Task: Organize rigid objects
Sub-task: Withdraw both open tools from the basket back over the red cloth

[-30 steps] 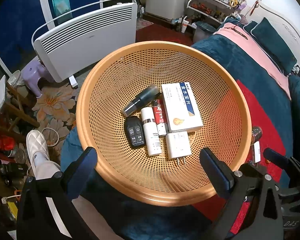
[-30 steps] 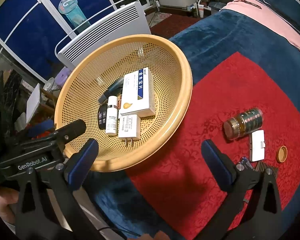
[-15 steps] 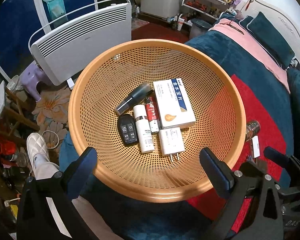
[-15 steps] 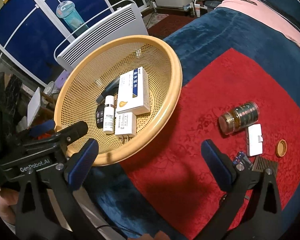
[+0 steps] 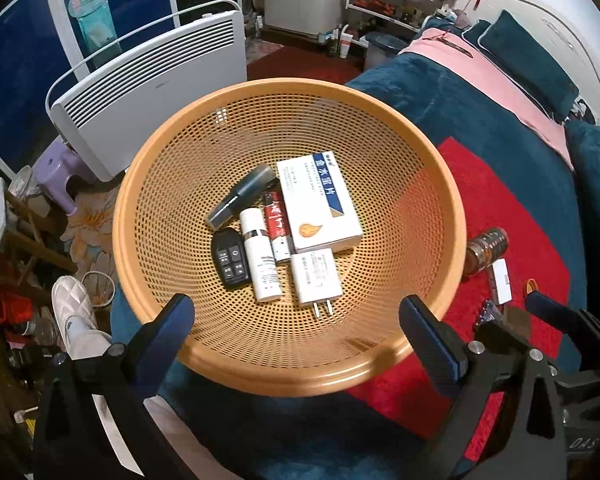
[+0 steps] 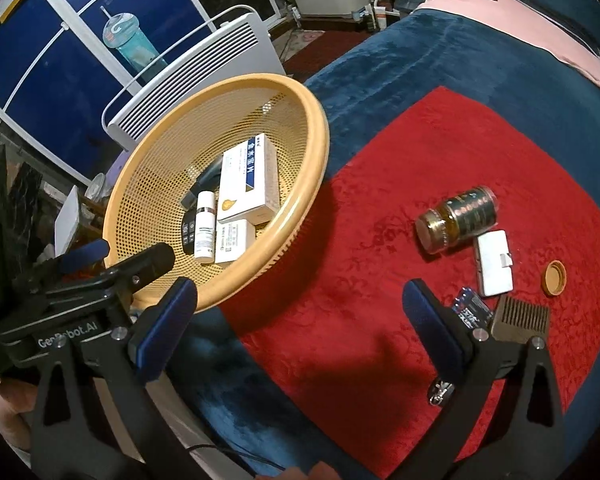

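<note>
I see the round orange perforated plastic basket [image 5: 288, 376] on the blue bed cover, holding a white-and-blue cardboard box [image 5: 320, 204], a white charger plug [image 5: 316, 276] and a black key fob [image 5: 230, 258]. On the red cloth [image 6: 380, 240] beside it lie an amber glass jar [image 6: 456, 220] and a brown wooden comb [image 6: 520, 318]. My left gripper [image 5: 296, 330] and right gripper [image 6: 300, 318] both hover with fingers spread, empty.

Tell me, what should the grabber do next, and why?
Probably move the right gripper toward the glass jar lying on its side on the red cloth. Both grippers are open and empty, and the jar, a white case, a comb and an orange cap are still outside the basket.
</note>
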The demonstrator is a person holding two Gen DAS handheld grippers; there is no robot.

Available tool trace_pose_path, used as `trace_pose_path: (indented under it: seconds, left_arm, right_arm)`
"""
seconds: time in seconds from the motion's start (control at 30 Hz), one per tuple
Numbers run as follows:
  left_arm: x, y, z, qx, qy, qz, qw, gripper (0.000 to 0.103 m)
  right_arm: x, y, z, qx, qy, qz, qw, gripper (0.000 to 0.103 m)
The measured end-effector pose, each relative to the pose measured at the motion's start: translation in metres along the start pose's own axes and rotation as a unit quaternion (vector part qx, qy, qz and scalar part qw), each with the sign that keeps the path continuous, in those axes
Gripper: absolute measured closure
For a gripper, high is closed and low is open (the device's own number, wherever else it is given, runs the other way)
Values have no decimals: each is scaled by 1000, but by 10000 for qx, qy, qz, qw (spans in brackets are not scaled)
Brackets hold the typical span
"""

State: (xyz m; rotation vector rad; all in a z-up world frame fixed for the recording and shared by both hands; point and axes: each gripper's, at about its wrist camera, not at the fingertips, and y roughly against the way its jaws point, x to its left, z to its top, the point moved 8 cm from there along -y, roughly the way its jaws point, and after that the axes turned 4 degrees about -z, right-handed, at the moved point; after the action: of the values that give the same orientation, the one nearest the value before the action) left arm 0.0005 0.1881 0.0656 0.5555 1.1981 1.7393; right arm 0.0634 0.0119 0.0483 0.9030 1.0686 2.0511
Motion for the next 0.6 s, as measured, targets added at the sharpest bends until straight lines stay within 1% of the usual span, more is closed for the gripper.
trace_pose_path:
  seconds: [0.3,0.6]
  left_arm:
    - [-23,4,-2,-47,-214,-82,9997,1]
    - [-52,3,-6,-22,-464,-202,9987,1]
  right_arm:
    - [-22,5,-10,11,-270,-25,9996,0]
    - [-46,14,-23,18,-523,-183,9985,0]
